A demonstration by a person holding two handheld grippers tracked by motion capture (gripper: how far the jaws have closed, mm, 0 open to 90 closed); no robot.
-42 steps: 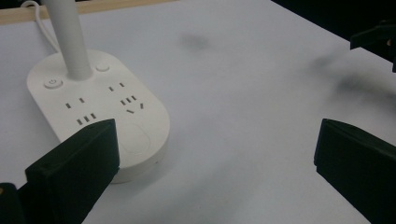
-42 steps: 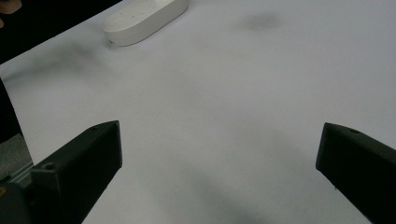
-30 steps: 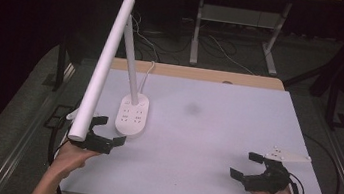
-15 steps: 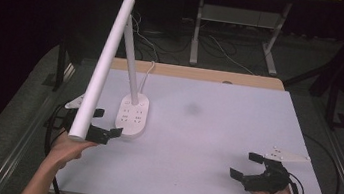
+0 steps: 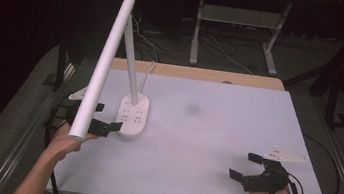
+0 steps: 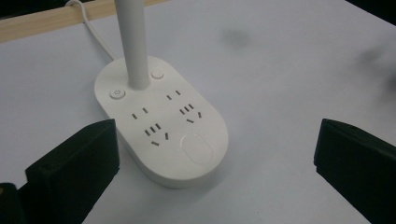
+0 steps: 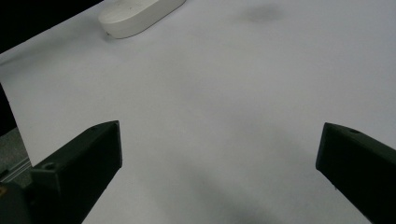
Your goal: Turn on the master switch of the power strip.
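Observation:
A white desk lamp stands at the table's left. Its oval base [image 5: 132,117] carries sockets and two buttons, and a long white tube head [image 5: 105,63] slants up over my left hand. My left gripper [image 5: 105,117] is open just left of the base, its jaws apart on either side of the base's near end. In the left gripper view the base [image 6: 161,123] and the stem [image 6: 133,42] lie between the wide-open left gripper [image 6: 215,144]. My right gripper [image 5: 245,165] rests open and empty at the near right; the right gripper [image 7: 219,144] faces bare table.
The white table top [image 5: 217,118] has a faint dark smudge [image 5: 192,109] near its middle. A wooden strip [image 5: 198,74] runs along the far edge, where the lamp's white cord [image 5: 149,69] leaves. The lamp base [image 7: 135,14] shows far off in the right gripper view.
My left gripper has moved away from me toward the lamp base and now brackets its near end. The right gripper has stayed put.

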